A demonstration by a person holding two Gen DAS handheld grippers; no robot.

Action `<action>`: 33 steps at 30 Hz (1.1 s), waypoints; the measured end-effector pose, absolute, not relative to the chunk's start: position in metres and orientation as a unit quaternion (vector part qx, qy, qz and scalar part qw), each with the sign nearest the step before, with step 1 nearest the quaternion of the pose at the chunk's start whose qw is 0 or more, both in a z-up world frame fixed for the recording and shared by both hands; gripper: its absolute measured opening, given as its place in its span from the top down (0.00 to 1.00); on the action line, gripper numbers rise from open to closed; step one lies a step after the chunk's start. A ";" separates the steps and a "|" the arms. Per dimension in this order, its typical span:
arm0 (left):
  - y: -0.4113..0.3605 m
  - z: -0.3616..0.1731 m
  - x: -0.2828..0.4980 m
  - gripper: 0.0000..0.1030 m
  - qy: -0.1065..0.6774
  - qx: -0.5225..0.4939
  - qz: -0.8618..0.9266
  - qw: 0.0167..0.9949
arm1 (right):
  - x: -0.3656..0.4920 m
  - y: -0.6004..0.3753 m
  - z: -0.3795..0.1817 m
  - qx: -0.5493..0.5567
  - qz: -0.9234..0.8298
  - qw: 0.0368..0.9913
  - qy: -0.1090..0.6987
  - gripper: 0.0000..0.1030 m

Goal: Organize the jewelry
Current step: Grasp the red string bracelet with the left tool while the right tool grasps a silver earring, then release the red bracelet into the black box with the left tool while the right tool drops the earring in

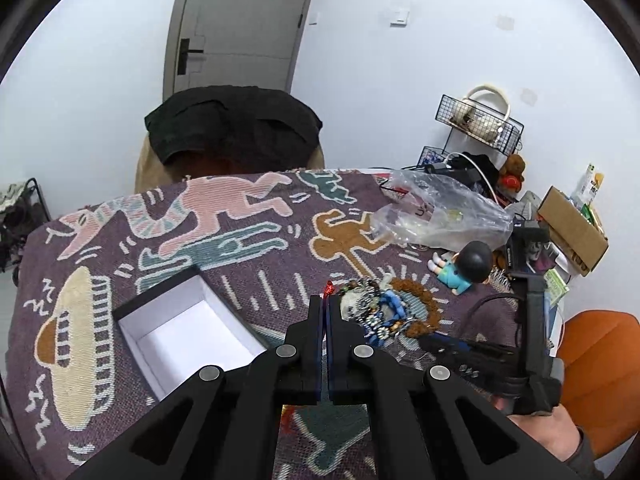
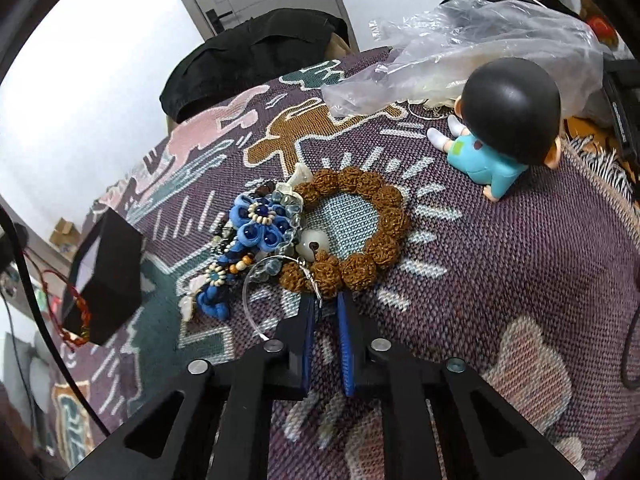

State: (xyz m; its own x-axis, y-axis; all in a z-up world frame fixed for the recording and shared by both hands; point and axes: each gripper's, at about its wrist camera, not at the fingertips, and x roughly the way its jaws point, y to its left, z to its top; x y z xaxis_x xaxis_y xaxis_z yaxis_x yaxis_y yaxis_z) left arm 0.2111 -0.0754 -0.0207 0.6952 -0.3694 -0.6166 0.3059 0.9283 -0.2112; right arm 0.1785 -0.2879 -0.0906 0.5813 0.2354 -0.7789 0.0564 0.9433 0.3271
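Note:
A jewelry pile lies on the patterned cloth: a brown seed-bead bracelet (image 2: 372, 232), a blue flower necklace (image 2: 256, 224) and a thin silver hoop (image 2: 256, 304). My right gripper (image 2: 324, 304) is open, its tips just before the brown bracelet's near edge. My left gripper (image 1: 325, 300) is shut on a red string bracelet (image 1: 329, 288), whose red bead pokes out above the tips; it also shows hanging at the left of the right wrist view (image 2: 72, 316). An open black box with white lining (image 1: 188, 320) sits left of the left gripper.
A blue-clad doll with a black head (image 2: 504, 128) lies right of the pile. A crumpled clear plastic bag (image 2: 472, 48) is behind it. A chair with black clothing (image 1: 236, 128) stands at the table's far edge. Clutter and a cardboard box (image 1: 572, 228) fill the right side.

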 end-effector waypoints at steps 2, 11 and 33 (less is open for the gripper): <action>-0.070 -0.018 0.210 1.00 0.342 -0.048 -0.179 0.921 | 0.171 -0.290 -0.086 0.169 0.057 0.877 0.446 0.97; -0.045 0.009 0.205 1.00 0.313 -0.057 -0.168 0.933 | 0.147 -0.290 -0.052 0.184 0.092 0.891 0.404 0.97; -0.004 -0.008 0.244 0.99 0.358 -0.076 -0.142 0.920 | 0.163 -0.241 -0.007 0.185 0.169 0.888 0.386 0.97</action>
State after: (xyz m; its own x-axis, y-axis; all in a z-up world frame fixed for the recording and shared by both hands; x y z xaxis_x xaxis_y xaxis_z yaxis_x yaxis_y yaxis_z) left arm 0.2443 -0.0036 -0.0084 0.7031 -0.3167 -0.6367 0.2074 0.9477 -0.2424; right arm 0.1633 -0.2413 -0.0071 0.6453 0.4425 -0.6227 -0.1568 0.8745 0.4590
